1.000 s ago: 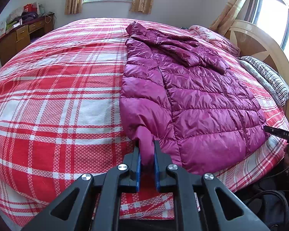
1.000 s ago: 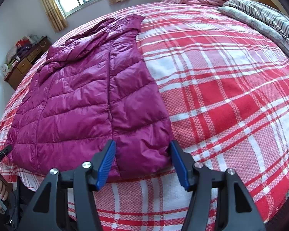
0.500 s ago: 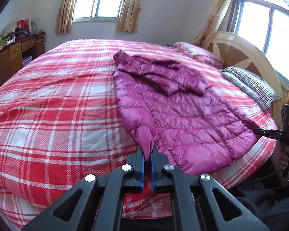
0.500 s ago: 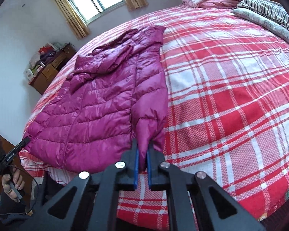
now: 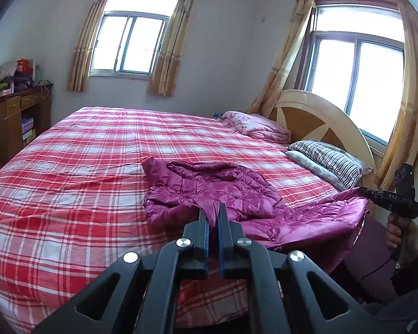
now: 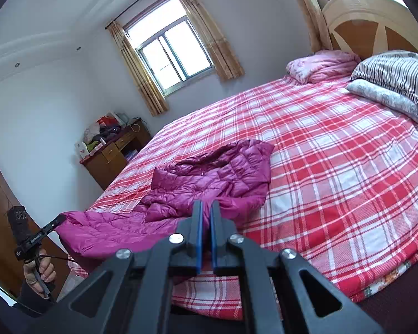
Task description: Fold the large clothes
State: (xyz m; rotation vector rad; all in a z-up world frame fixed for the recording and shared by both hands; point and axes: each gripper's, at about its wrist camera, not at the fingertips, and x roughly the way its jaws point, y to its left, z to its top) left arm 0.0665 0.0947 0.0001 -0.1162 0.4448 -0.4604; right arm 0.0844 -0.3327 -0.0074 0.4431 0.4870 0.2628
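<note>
A magenta puffer jacket (image 5: 223, 192) lies on the red plaid bed (image 5: 83, 167), its hood end far from me and its hem end raised off the bed. My left gripper (image 5: 214, 208) is shut on one hem corner, the fabric pinched between its blue pads. In the right wrist view the same jacket (image 6: 209, 178) hangs from my right gripper (image 6: 204, 207), shut on the other hem corner. Between the two grips the hem sags in a band (image 6: 103, 228). Each view shows the other gripper held in a hand, at the right edge (image 5: 395, 197) and at the left edge (image 6: 28, 239).
Striped pillows (image 5: 328, 161) and a pink blanket (image 5: 256, 125) lie by the wooden headboard (image 5: 320, 114). A brown dresser (image 5: 11, 119) with clutter stands at the far left wall. Curtained windows are behind the bed. The plaid cover (image 6: 334, 172) beyond the jacket is bare.
Both grippers rose and tilted up, lifting the jacket's hem off the bed. The right gripper went from open around the hem corner to shut on it.
</note>
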